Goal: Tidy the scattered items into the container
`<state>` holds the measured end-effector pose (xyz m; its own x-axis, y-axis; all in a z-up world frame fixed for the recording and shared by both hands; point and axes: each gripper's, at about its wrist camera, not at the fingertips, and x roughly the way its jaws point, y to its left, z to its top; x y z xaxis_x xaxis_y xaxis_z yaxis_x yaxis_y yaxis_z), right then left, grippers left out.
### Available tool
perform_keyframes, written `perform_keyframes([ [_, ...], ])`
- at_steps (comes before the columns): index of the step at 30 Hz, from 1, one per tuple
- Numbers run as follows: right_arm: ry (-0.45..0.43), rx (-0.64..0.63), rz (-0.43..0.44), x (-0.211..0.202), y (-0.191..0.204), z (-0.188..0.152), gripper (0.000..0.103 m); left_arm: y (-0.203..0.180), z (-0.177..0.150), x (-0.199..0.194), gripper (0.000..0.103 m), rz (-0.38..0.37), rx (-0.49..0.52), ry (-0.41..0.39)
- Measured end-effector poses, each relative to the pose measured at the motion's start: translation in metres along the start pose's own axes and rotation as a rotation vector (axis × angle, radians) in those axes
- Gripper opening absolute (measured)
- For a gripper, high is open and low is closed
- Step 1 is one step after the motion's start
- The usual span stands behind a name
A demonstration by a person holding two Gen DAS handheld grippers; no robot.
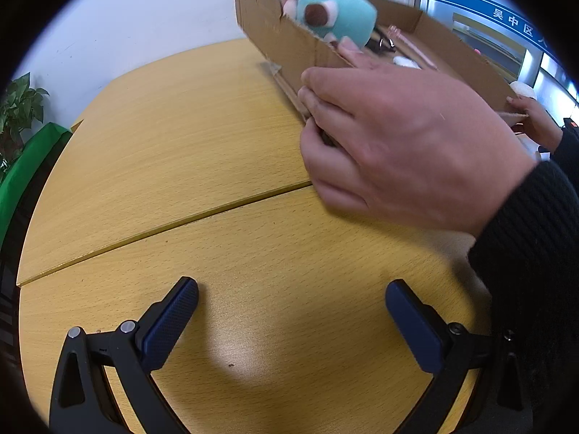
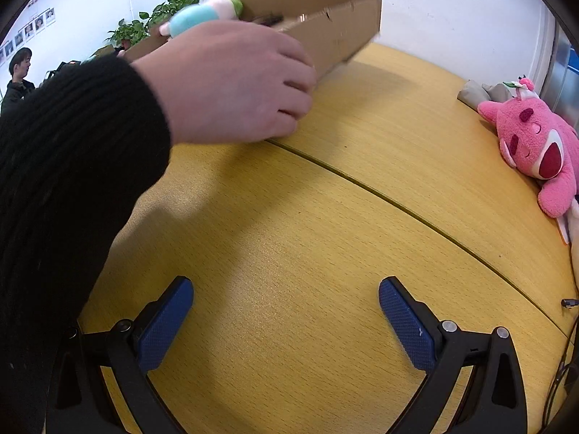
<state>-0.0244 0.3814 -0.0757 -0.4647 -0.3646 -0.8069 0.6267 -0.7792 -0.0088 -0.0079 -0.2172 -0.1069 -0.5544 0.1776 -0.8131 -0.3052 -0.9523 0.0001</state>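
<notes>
A shallow cardboard box (image 1: 289, 47) is tilted above the yellow table, held by a bare hand (image 1: 398, 144) at its near side and a second hand (image 1: 535, 115) at its far end. Inside lie a teal and pink plush toy (image 1: 336, 14), a dark small item and a pink stick. The right wrist view shows the same box (image 2: 343, 29), the plush (image 2: 195, 18) and the hand (image 2: 235, 83). My left gripper (image 1: 291, 303) stands open low over the table. My right gripper (image 2: 286, 300) is open too, with nothing between its fingers.
A pink plush bear (image 2: 535, 141) lies at the table's right edge beside a grey cloth (image 2: 485, 90). A potted plant (image 1: 21, 105) and a green object stand to the left. A person (image 2: 18, 76) stands in the background. A black-sleeved arm (image 2: 72, 181) crosses the left side.
</notes>
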Motion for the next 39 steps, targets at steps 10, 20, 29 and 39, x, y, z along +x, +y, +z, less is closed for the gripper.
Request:
perform_keyframes([
  [10, 0.0, -0.001, 0.0, -0.0007, 0.0007, -0.0007, 0.103, -0.0004, 0.0001, 0.0001, 0.103, 0.0, 0.001, 0.0],
  [20, 0.001, -0.002, 0.0, -0.0007, -0.0004, -0.0019, 0.103, -0.0001, 0.0008, 0.0, 0.103, -0.001, 0.001, 0.0],
  [29, 0.001, -0.003, 0.0, -0.0007, -0.0012, -0.0027, 0.103, -0.0003, 0.0008, 0.0, 0.103, -0.001, 0.002, -0.001],
  [39, 0.001, -0.005, 0.002, -0.0007, -0.0013, -0.0031, 0.103, -0.0004, 0.0017, -0.0006, 0.103, -0.002, 0.003, -0.001],
])
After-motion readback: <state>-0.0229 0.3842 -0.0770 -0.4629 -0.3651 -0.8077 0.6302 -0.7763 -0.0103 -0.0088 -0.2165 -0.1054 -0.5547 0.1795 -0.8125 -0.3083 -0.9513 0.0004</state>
